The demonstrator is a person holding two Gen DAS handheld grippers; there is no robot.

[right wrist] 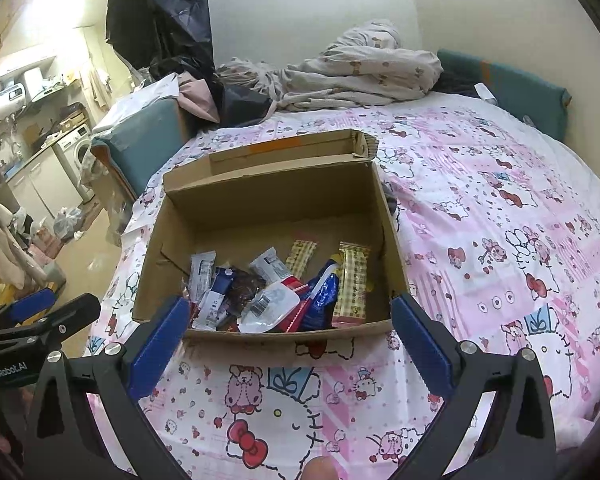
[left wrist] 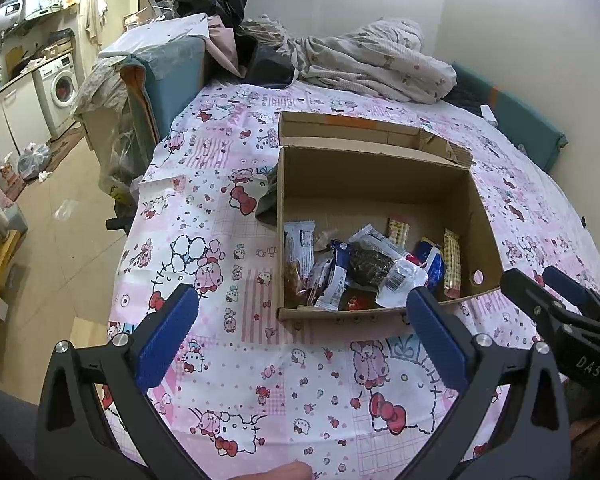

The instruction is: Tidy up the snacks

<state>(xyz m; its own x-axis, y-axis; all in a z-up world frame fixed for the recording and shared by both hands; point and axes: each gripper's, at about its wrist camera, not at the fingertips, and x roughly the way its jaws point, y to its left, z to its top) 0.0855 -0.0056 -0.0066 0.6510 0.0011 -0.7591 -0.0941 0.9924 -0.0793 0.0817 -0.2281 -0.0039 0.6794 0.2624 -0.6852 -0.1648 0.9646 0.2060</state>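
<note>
Left gripper [left wrist: 302, 316]: its blue-padded fingers were spread wide, nothing was held between them, and it was kept above the patterned bedsheet [left wrist: 228, 364] just in front of the box.
Right gripper [right wrist: 290, 320]: its fingers were likewise spread wide and empty, and it was held before the near wall of the box; it was also seen at the right edge of the left wrist view.
Cardboard box [right wrist: 260, 204]: it was set open on the bedsheet, with its flaps folded outward at the far side.
Snacks [right wrist: 276, 292]: they were piled loosely inside the box against its near wall; two yellow checked bars [right wrist: 352, 276] were laid toward the right side.
Crumpled bedding [left wrist: 372, 60]: it was heaped at the far end of the bed.
</note>
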